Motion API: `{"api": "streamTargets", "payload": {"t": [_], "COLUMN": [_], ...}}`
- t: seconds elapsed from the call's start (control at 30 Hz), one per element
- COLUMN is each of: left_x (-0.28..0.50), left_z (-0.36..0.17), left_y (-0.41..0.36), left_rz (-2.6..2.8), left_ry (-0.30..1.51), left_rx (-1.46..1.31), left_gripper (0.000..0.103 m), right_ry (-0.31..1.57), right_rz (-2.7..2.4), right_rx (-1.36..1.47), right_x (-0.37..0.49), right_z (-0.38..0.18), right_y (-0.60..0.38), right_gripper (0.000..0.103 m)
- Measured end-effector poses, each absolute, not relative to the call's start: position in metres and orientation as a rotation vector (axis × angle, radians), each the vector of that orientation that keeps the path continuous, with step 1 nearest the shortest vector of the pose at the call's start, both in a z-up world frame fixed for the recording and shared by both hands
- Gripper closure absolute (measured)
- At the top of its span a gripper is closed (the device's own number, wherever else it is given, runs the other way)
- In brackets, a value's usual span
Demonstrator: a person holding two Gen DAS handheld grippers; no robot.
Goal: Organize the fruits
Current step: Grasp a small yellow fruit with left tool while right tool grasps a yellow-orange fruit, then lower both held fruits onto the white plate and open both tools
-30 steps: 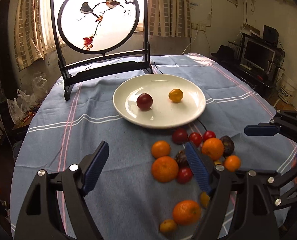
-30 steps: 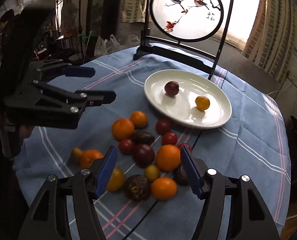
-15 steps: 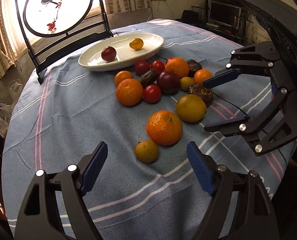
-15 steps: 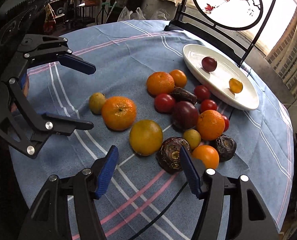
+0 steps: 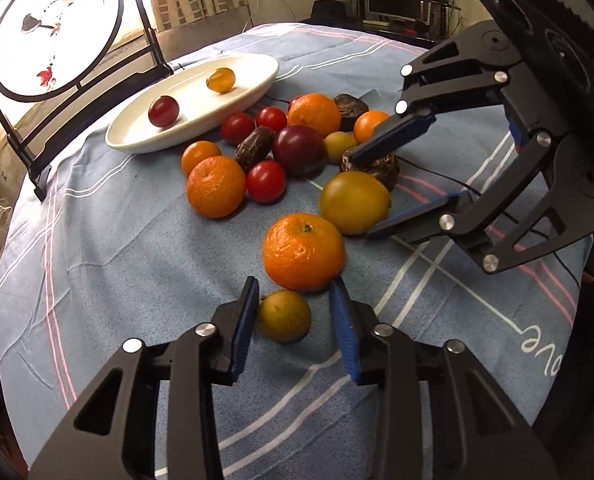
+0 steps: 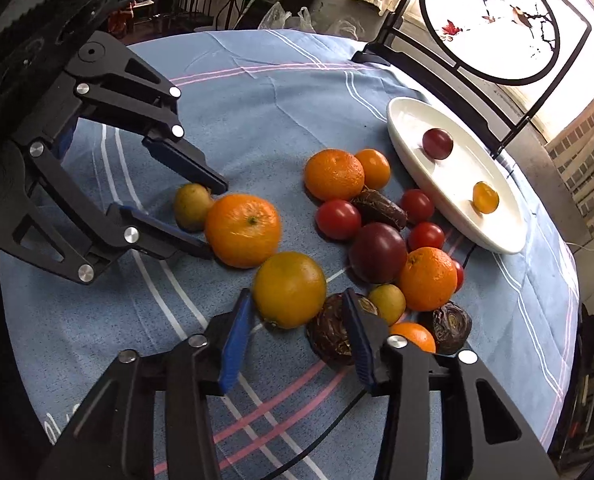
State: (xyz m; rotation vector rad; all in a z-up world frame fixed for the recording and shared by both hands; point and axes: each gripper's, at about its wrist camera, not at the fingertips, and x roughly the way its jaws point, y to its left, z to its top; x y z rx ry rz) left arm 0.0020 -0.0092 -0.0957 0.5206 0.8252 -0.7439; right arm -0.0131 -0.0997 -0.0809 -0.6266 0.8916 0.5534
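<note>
Several loose fruits lie on the blue cloth. My left gripper [image 5: 293, 294] is open, its fingers on either side of a small yellow-green fruit [image 5: 284, 315], with a big orange [image 5: 303, 252] just beyond. It also shows in the right wrist view [image 6: 213, 216]. My right gripper [image 6: 297, 300] is open around a large yellow-orange fruit [image 6: 289, 289], with a dark brown fruit [image 6: 331, 334] against its right finger. It also shows in the left wrist view [image 5: 363, 196]. A white plate [image 5: 253, 84] holds a dark red fruit [image 5: 163, 110] and a yellow fruit [image 5: 220, 80].
A black-framed round bird screen [image 5: 53, 28] stands behind the plate. A heap of oranges, red tomatoes, a dark plum [image 5: 299, 144] and brown fruits lies between the plate and the grippers. A thin black cable [image 5: 429, 174] crosses the cloth. The table edge is near at the front.
Both grippers have moved in low toward the fruits and narrowed. The left now brackets the small yellow-green fruit; the right now brackets the large yellow-orange fruit.
</note>
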Motion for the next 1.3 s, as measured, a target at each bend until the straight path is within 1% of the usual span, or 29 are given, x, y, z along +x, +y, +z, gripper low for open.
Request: {"api": "streamTargets", "payload": {"t": [0.07, 0.17, 0.3, 0.37, 0.5, 0.57, 0.67, 0.8, 1.03, 1.3], "left_x": [0.001, -0.003, -0.006, -0.006, -0.001, -0.003, -0.004, -0.011, 0.002, 0.087], "left_z": [-0.095, -0.096, -0.095, -0.094, -0.100, -0.099, -0.096, -0.089, -0.053, -0.001], "left_y": [-0.008, -0.002, 0.002, 0.003, 0.003, 0.005, 0.005, 0.003, -0.001, -0.023], "left_rz": [-0.749, -0.754, -0.761, -0.759, -0.747, -0.741, -0.735, -0.745, -0.677, -0.479], "left_ry": [0.827, 0.829, 0.840, 0.845, 0.907, 0.896, 0.873, 0.839, 0.760, 0.730], "left_rx": [0.516, 0.502, 0.498, 0.503, 0.502, 0.491, 0.482, 0.483, 0.411, 0.186], "left_gripper": [0.078, 0.078, 0.078, 0.078, 0.073, 0.073, 0.077, 0.078, 0.078, 0.078], "right_ry": [0.907, 0.900, 0.905, 0.902, 0.897, 0.893, 0.895, 0.894, 0.844, 0.680], "right_rz": [0.550, 0.552, 0.551, 0.544, 0.541, 0.536, 0.539, 0.536, 0.522, 0.369], "right_rx": [-0.613, -0.634, -0.684, -0.678, -0.696, -0.694, -0.673, -0.633, -0.440, -0.269], "right_x": [-0.011, -0.014, -0.019, -0.017, -0.016, -0.016, -0.014, -0.014, -0.002, 0.041], "right_z": [-0.079, -0.079, -0.081, -0.081, -0.083, -0.083, -0.082, -0.077, -0.043, 0.014], "right_y": [-0.099, -0.099, -0.095, -0.095, -0.093, -0.093, -0.095, -0.101, -0.129, -0.171], "right_gripper": [0.068, 0.068, 0.065, 0.067, 0.066, 0.067, 0.068, 0.068, 0.068, 0.068]}}
